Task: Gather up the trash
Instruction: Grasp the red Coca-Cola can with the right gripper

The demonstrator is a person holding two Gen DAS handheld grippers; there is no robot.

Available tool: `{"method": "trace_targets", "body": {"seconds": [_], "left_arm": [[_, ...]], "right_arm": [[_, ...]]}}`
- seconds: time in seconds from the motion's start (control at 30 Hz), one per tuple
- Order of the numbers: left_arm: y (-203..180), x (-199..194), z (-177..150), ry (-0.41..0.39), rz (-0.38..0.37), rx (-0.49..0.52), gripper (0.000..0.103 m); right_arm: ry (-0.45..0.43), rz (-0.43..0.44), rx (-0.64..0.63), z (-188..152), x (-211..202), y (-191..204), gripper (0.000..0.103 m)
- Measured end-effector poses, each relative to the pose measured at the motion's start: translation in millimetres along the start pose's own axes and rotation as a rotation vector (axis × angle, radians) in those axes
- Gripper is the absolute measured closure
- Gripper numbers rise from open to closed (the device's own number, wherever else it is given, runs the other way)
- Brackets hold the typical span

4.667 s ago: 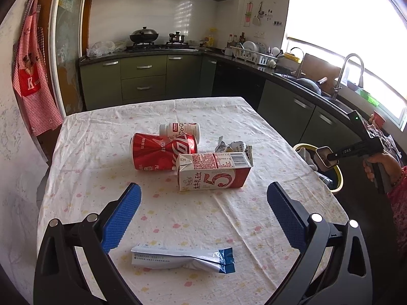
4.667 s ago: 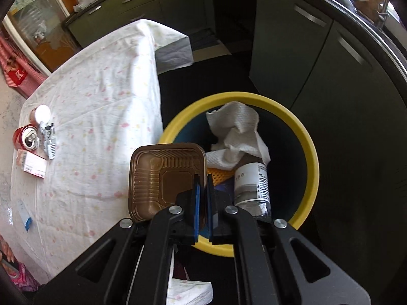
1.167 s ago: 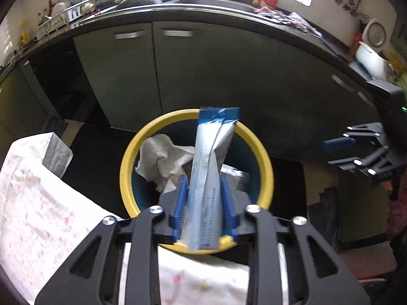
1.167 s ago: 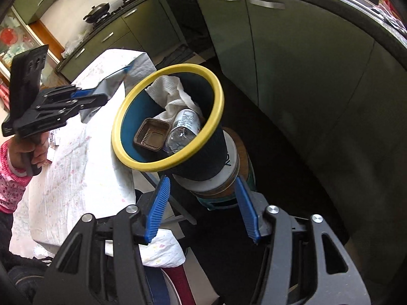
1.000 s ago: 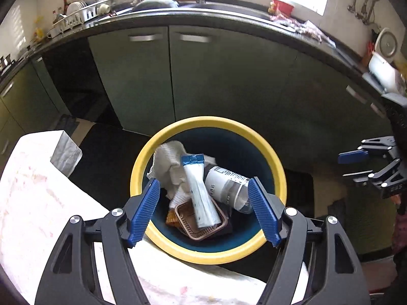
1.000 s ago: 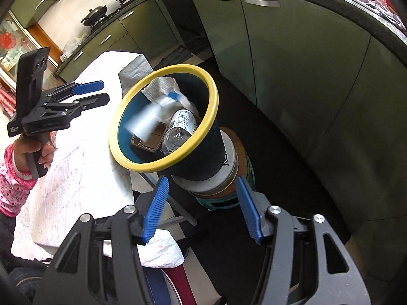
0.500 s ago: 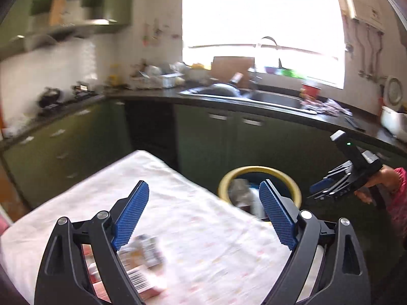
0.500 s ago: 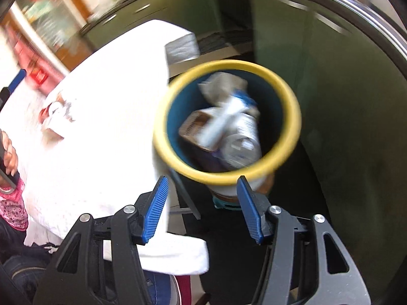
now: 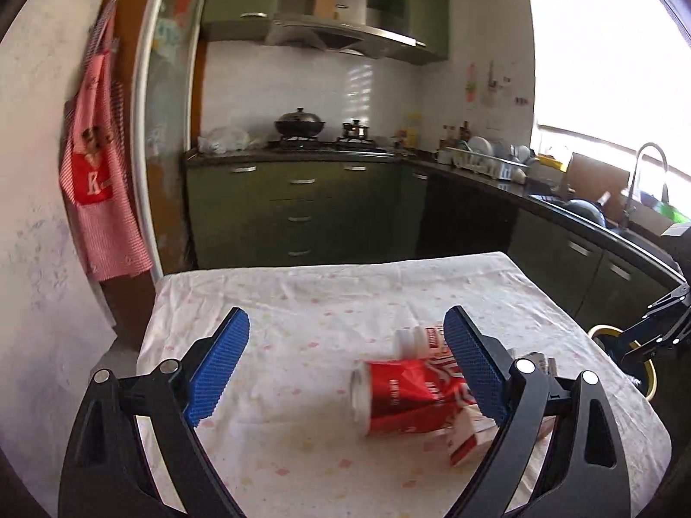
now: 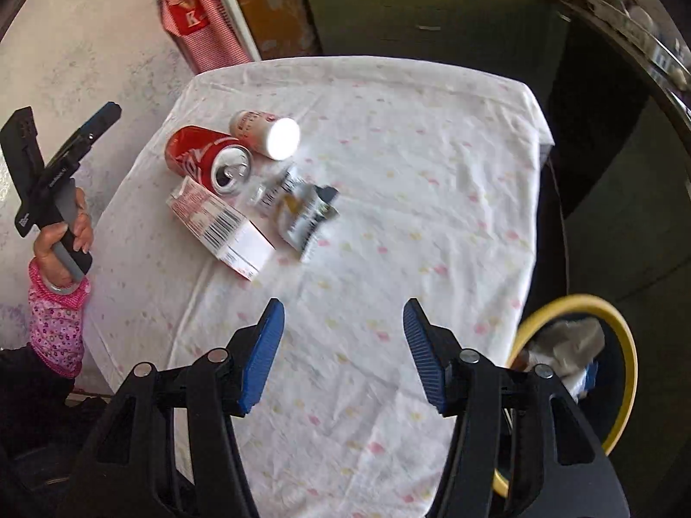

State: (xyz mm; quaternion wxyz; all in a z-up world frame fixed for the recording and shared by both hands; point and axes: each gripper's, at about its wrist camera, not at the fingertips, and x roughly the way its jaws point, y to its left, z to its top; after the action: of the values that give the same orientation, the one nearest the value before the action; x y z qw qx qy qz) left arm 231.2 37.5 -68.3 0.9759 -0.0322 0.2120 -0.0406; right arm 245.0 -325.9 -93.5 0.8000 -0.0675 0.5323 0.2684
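Between pickups: the left gripper (image 9: 345, 371) and right gripper (image 10: 343, 356) hovered over the tabletop (image 10: 388, 129), jaws wide apart and empty. Next, probably, closing on the crushed red can (image 9: 401, 390) for the yellow-rimmed bin (image 10: 622, 345).

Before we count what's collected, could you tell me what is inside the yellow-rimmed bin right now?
In the right wrist view, the bin shows crumpled white paper and a bit of blue wrapper. The right gripper and the tablecloth hide the rest of its inside.

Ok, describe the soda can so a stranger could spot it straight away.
Find the table with the white spotted cloth; trash is clustered near one edge. The soda can lies on its side between a white bottle and a carton. It alone is red metal, dented.
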Motion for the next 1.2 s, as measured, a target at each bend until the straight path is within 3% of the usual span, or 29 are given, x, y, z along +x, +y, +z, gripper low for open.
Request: {"method": "trace_targets", "body": {"seconds": [0.13,0.3,0.57,0.73,0.93,1.2], "left_arm": [[26,2,-11,0.009,0.057,-0.045,0.012],[40,-2,-14,-0.008,0.063,-0.079,0.012],[53,-12,-13,-0.039,0.113,-0.134,0.011],[63,-16,-14,-0.052,0.150,-0.168,0.011],[68,-19,-15,-0.060,0.166,-0.187,0.011],[65,-21,-16,-0.062,0.164,-0.181,0.011]], "right_arm": [[0.048,0.038,-0.123,46,16,34,0.048],[0.096,0.080,-0.338,94,32,79,0.048],[0.281,0.117,-0.670,141,91,142,0.040],[0.403,0.169,-0.747,155,125,163,0.040],[0.489,0.157,-0.784,167,158,171,0.030],[0.585,0.188,-0.794,163,185,176,0.030]]}}
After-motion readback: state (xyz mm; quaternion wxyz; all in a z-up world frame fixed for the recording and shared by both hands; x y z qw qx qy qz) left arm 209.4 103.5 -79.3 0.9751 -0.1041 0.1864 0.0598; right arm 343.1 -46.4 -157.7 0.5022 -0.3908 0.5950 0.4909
